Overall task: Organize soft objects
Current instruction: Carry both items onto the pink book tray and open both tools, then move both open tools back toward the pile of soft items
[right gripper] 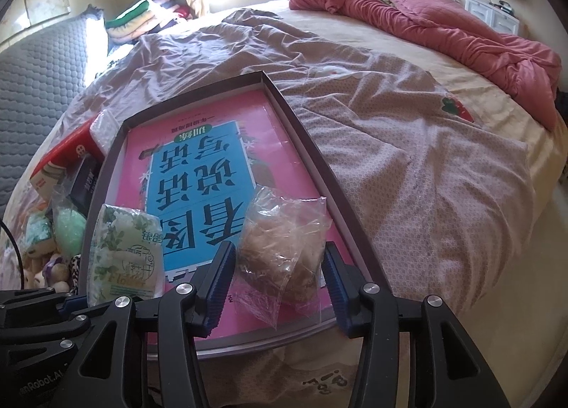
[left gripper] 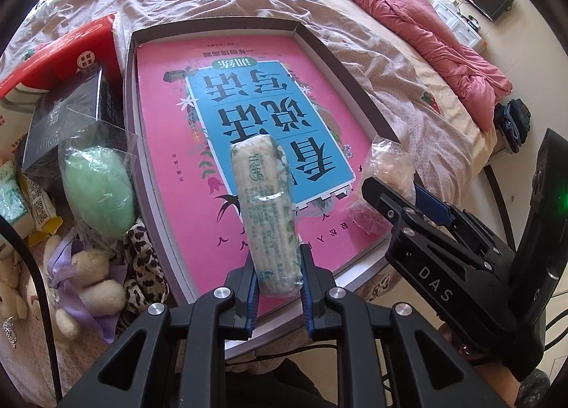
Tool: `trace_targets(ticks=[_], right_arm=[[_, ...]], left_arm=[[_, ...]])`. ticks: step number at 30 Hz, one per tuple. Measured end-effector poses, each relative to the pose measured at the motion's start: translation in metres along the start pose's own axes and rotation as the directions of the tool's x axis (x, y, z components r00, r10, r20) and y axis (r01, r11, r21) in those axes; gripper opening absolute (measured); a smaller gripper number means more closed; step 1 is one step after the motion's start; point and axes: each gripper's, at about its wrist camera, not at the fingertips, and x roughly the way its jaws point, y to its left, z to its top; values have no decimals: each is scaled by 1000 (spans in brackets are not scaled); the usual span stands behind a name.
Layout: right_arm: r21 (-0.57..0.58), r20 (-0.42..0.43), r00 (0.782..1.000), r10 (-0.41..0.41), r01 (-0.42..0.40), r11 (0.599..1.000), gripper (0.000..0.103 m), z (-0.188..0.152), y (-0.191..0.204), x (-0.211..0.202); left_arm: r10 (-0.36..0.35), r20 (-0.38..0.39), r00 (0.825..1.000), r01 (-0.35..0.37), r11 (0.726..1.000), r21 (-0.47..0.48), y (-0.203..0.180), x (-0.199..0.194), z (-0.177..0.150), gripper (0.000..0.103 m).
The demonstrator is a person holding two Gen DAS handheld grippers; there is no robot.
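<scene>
Left gripper (left gripper: 277, 276): jaws clamped on the near end of a tissue pack (left gripper: 266, 209), held above the pink book (left gripper: 177, 145) lying in the shallow tray (left gripper: 312, 42) on the bed (right gripper: 408, 159). Right gripper (right gripper: 277, 287): jaws apart, either side of a clear bag (right gripper: 284, 241) resting on the book's near right corner.

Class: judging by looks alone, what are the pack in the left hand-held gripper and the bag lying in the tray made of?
Tissue pack: glossy printed plastic film, showing glare; contents probably soft paper. Clear bag: thin transparent plastic, crinkled and shiny, holding something brownish that cannot be identified. Tray: looks like matte cardboard.
</scene>
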Motion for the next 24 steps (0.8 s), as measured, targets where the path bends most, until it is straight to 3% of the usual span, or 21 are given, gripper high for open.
trace_targets(ticks=[8,11,24], right_arm=[[-4,0,1000,-13,13,1000,52,0,1,-1],[-6,-4,1000,-16,16,1000,52,0,2,-1],[-10,8,999,-45,45,999,59,2,5,-9]], left_arm=[[21,-9,1000,-21,1000,-4,1,1,-2,30],[37,-7,999,-37,999,-4,3,-1,-4,38],[80,43,996,-81,997,17,2,-24,-11,51]])
